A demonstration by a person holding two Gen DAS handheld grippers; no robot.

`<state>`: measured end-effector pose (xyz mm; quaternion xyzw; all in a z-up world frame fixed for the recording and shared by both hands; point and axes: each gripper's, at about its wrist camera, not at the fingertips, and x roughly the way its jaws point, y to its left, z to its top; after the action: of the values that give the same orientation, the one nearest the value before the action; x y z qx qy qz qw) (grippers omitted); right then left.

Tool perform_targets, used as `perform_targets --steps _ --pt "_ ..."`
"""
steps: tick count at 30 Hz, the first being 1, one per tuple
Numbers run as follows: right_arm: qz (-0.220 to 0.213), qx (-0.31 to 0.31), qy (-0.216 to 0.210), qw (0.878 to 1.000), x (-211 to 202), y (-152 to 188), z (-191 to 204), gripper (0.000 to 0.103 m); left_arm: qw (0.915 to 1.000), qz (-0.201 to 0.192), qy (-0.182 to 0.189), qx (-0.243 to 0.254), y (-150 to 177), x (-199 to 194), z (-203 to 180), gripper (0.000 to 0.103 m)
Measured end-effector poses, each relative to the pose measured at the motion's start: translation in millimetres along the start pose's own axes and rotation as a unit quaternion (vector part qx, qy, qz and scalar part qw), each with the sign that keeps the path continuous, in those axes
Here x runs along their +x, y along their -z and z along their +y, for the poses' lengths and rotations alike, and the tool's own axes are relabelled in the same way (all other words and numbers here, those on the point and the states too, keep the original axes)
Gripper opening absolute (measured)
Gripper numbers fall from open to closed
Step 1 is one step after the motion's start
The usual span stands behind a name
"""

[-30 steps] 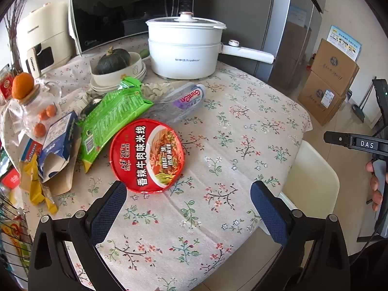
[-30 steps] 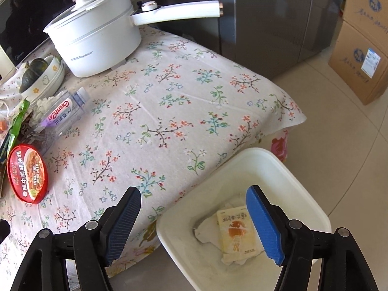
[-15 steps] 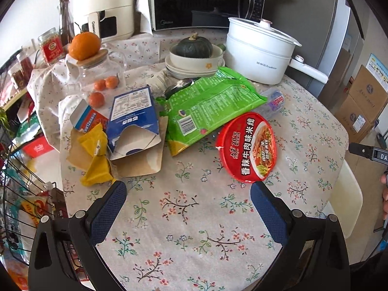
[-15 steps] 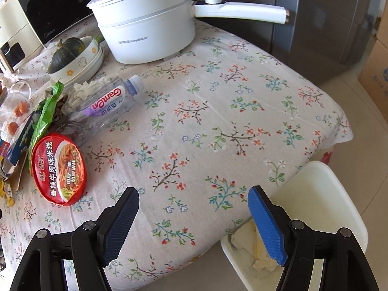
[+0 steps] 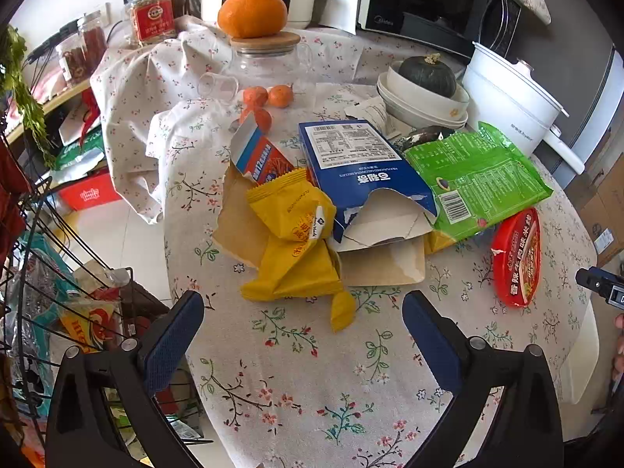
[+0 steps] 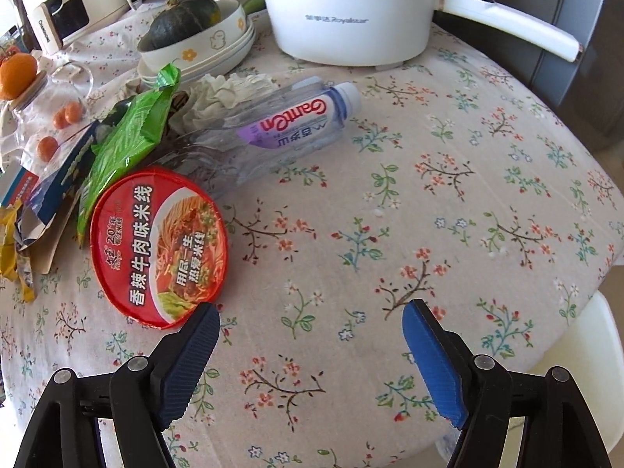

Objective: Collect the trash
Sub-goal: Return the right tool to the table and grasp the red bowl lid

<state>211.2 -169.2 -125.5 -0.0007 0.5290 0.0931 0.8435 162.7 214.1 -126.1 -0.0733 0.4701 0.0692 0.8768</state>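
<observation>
A: Left gripper [image 5: 302, 323] is hanging with jaws apart at frame bottom, nothing between them. Yellow wrappers [image 5: 296, 249] are lying just above, at centre, overlapping the torn blue box [image 5: 366, 179].

B: Right gripper [image 6: 310, 325] is also gaping, empty. Red noodle lid [image 6: 158, 247] is sitting left of centre, by its left finger; plastic bottle [image 6: 273, 132] is lying above it on the floral tablecloth [image 6: 448, 214].

We see a red noodle lid [image 6: 158, 247] lying flat beside a green wrapper [image 6: 128, 144], a clear bottle [image 6: 273, 128] on its side, a torn blue box [image 5: 366, 179] and crumpled yellow packets [image 5: 296, 241].
</observation>
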Motion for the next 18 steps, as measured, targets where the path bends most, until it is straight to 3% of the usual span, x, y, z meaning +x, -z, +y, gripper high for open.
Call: perform_targets --steps 4,10,17,18 --pt "0.011 -0.010 -0.006 1.000 20 -5 18 0.082 0.9999 -0.005 0.005 -0.010 -6 10 9 0.092" --pt "0.027 -0.003 -0.043 0.999 39 -7 48 0.082 0.9998 0.017 0.012 0.005 -11 32 -1 0.066" --pt "0.008 -0.041 -0.026 0.999 44 -2 93 0.084 0.9996 0.026 0.003 0.010 -14 45 -5 0.033" --pt "0.004 -0.047 -0.026 0.999 45 0 100 0.084 0.9996 0.026 0.001 0.012 -14 45 -6 0.020"
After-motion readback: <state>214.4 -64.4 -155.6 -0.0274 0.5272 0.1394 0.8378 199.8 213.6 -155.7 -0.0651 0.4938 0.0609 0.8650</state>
